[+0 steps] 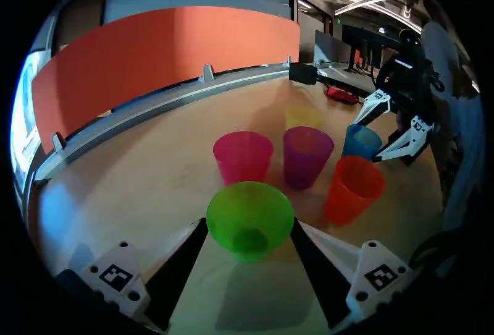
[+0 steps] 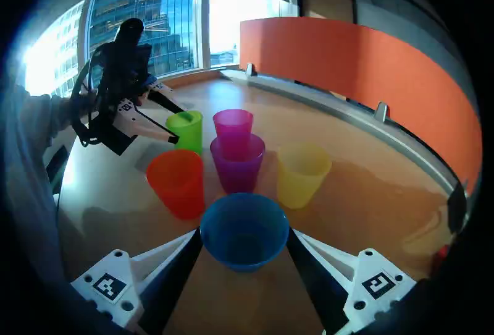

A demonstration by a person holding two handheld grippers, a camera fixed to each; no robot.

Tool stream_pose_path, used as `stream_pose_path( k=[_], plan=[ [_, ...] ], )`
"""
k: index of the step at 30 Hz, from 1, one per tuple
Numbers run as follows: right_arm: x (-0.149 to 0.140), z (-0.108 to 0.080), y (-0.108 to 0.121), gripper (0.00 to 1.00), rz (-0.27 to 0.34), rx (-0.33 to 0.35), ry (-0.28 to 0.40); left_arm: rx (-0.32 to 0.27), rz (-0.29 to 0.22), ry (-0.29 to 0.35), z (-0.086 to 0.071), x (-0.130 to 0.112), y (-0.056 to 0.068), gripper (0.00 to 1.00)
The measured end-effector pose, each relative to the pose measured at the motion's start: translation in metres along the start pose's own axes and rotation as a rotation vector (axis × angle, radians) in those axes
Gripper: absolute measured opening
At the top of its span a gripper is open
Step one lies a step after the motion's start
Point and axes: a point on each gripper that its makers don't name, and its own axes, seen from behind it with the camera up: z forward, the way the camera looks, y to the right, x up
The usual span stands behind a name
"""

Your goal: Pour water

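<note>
- Left gripper (image 1: pixel 248 222) — clamped on green cup (image 1: pixel 250 211), a finger against each side; the cup stands on the table (image 1: pixel 154 168), near the purple cup (image 1: pixel 307 152).
- Right gripper (image 2: pixel 244 235) — clamped on blue cup (image 2: pixel 244 224), across the purple cup from the green one.
- Pink cup (image 1: pixel 242 152), yellow cup (image 1: pixel 302 115), orange cup (image 1: pixel 353 186) — clustered round the purple cup.

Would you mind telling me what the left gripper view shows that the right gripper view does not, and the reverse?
Left gripper view: the right gripper from outside, fingers either side of the blue cup, plus a black box and a red item near the far edge of the wooden table. Right gripper view: the left gripper from outside, flanking the green cup, and sunlit windows. Shared: six coloured cups, the orange partition and that table.
</note>
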Motion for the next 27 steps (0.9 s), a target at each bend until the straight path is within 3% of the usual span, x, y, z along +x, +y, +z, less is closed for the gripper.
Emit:
stream_pose_path(
  k=[11,15,27],
  plan=[
    [0.0008,-0.0013,0.0014,1.00,-0.006,-0.002,0.000,-0.012,-0.001,0.000,0.0075,0.0047,0.0020,0.96],
    [0.0008,-0.0014,0.0016,1.00,-0.008,-0.002,-0.001,-0.013,-0.002,-0.002,0.0084,0.0046,0.0023,0.89],
    [0.0012,0.0014,0.0004,1.00,-0.021,0.002,-0.002,-0.017,0.000,0.002,0.0086,0.0047,0.0040,0.89]
  ],
)
